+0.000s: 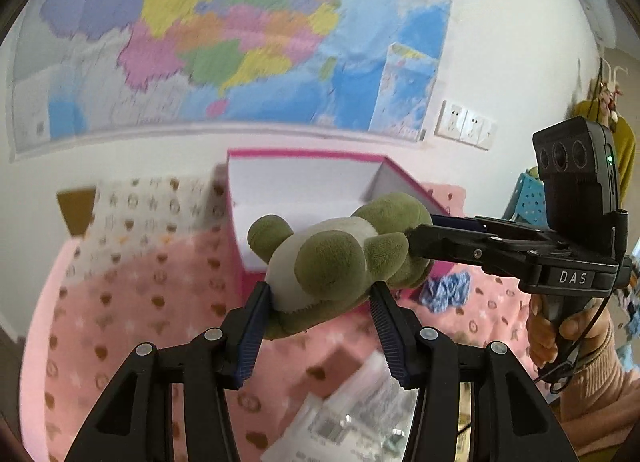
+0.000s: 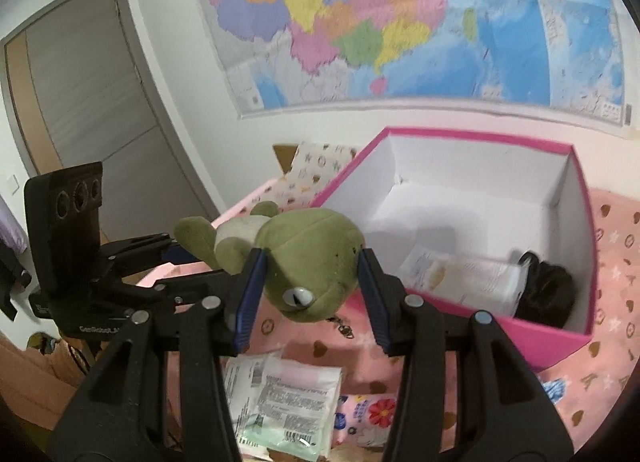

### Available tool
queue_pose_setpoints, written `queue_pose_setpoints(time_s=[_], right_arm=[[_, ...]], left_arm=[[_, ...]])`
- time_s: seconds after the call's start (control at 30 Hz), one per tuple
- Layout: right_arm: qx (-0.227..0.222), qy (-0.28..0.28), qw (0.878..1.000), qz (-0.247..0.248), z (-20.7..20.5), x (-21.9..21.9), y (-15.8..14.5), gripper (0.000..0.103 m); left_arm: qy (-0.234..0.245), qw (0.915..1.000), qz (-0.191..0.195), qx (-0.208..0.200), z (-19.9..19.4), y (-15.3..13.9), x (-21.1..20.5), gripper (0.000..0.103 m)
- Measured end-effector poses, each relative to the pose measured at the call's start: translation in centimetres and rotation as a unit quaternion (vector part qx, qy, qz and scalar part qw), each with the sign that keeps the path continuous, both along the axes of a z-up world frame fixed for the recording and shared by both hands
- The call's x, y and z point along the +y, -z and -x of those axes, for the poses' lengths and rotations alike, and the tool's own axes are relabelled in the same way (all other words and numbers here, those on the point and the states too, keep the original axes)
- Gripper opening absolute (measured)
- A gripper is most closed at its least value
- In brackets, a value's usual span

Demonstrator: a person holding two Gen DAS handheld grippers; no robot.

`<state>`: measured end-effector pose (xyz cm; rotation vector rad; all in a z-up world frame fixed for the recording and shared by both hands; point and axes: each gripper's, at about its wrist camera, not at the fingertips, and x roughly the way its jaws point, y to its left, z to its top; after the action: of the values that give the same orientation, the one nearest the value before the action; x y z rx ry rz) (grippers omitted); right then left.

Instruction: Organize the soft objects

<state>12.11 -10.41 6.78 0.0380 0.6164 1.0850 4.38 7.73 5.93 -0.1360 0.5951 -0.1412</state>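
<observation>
Green plush toy (image 1: pixel 332 262): olive-green fabric, pale grey-white belly, rounded limbs, small light snout with a dark nose on its head (image 2: pixel 308 266). Fabric looks worn, with small dark specks on the head. It is off the bedding, stretched roughly level, gripped at its head end and its body end, in front of the pink box (image 2: pixel 576 198).

Pink box: open-topped, magenta outside, white inside, resting on the pink patterned bedding. Inside lie a pale flat packet (image 2: pixel 460 274) and a dark item (image 2: pixel 546 288) at one corner; the dark item cannot be identified.
</observation>
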Motion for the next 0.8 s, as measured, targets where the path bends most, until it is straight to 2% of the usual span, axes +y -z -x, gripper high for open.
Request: queue_pose_setpoints(time_s=[0.4,0.67,0.8], right_arm=[[0.007,0.034,0.999,-0.013,-5.3,-0.2,-1.7,0.051],[0.045,0.042,0.998,0.016,-7.8,0.8,1.4,0.05],[0.076,0.026,0.997,0.02,-8.6,1.3,3.0,0.05]], left_arm=[[0.006,0.9997,-0.019,-0.01,-5.9,-1.8,0.0,0.052],[0.002,0.9988,-0.034,0.036,-9.0,0.9,0.1,0.052],[-0.008,0.9976,-0.04,0.057,-9.9,2.1,0.1,0.052]])
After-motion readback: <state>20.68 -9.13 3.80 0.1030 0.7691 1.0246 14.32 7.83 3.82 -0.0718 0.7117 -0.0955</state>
